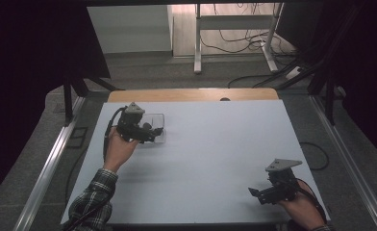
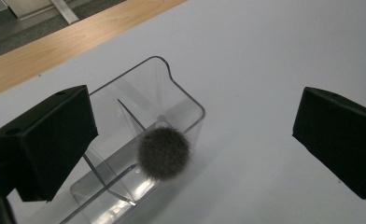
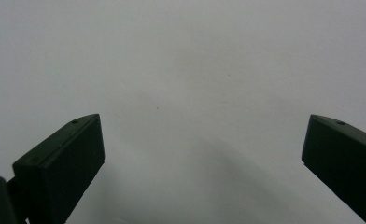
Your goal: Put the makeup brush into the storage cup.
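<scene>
Left gripper view: left gripper (image 2: 195, 144) jaws spread wide, holding nothing, hovering over a fluffy grey round-headed makeup brush (image 2: 164, 153) standing bristles-up in the end compartment of a clear plastic divided organizer box (image 2: 181, 95) at the far left of the white table (image 1: 215, 159). Brush looks light, with a soft, squashy head; likely better pinched at the handle below the bristles. The box is thin, slick, probably tips easily. Right gripper (image 1: 266, 192) spread, empty, resting near right.

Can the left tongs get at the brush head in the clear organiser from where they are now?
Probably yes. The left tongs hang open right above the clear organiser, and the fluffy brush head stands between the jaws with nothing over it.
</scene>
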Tool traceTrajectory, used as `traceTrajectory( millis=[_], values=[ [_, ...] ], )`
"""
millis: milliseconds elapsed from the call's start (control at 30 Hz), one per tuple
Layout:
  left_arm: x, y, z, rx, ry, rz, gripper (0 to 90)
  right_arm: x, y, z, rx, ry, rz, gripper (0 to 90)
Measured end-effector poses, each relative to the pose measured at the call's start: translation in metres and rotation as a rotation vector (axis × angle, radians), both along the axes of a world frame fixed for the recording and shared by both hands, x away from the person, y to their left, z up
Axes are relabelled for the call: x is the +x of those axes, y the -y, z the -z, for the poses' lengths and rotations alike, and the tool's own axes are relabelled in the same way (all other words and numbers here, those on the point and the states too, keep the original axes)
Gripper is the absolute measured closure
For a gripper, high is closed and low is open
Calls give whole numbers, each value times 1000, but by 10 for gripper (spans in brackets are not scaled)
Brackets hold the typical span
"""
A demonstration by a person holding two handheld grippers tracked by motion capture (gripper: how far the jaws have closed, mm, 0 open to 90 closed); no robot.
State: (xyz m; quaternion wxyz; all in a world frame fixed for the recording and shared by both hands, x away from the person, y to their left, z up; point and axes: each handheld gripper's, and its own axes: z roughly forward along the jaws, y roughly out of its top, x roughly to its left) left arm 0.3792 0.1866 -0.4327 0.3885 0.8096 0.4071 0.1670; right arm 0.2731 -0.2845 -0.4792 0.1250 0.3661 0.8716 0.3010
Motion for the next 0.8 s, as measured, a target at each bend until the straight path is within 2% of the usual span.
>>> traceTrajectory(
  millis=[467,800],
  values=[
    [-9,0,2,-9,4,12,0,0,0,0,-3,1,0,0],
    [-14,-4,4,-32,7,11,0,0,0,0,-5,1,-1,0]
  ],
)
